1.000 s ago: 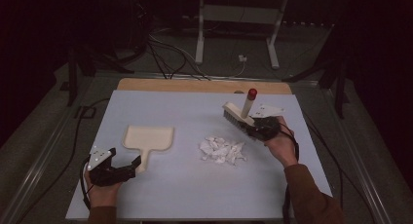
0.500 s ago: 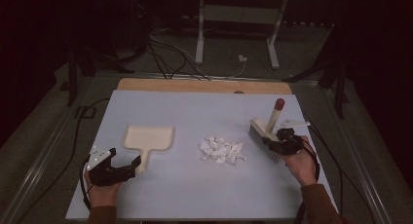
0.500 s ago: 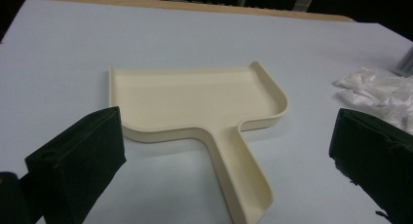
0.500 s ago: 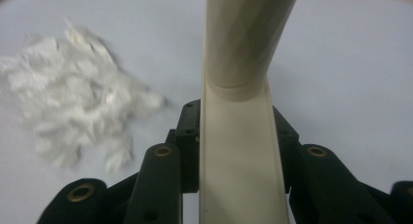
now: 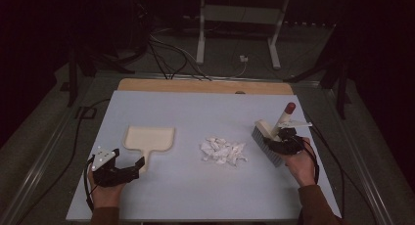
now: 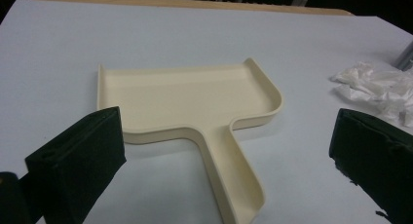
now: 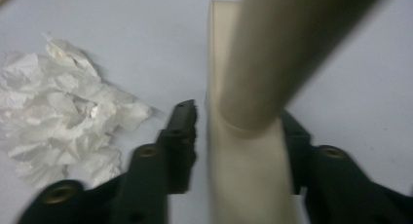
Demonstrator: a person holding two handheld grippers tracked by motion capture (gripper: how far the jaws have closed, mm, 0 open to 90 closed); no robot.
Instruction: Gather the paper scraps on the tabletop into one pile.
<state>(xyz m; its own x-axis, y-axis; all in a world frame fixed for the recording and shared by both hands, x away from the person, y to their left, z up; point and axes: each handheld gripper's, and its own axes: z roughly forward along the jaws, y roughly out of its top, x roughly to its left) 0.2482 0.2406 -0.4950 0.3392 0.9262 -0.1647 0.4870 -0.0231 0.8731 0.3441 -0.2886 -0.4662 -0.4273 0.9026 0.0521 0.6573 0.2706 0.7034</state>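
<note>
Cream plastic hand brush (image 5: 272, 135) pinched in R gripper (image 5: 285, 143) beside crumpled white paper scraps (image 5: 223, 150); L gripper (image 5: 128, 167) spread at cream dustpan (image 5: 149, 139) handle—next: clamp handle, sweep scraps in.

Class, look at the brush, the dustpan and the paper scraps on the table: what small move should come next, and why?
Probably the left gripper should close on the dustpan handle: its jaws stand open on either side of that handle and grip nothing. The right gripper already holds the brush, set on the table just right of the paper scraps, so a steadied pan is what the sweep lacks.
</note>
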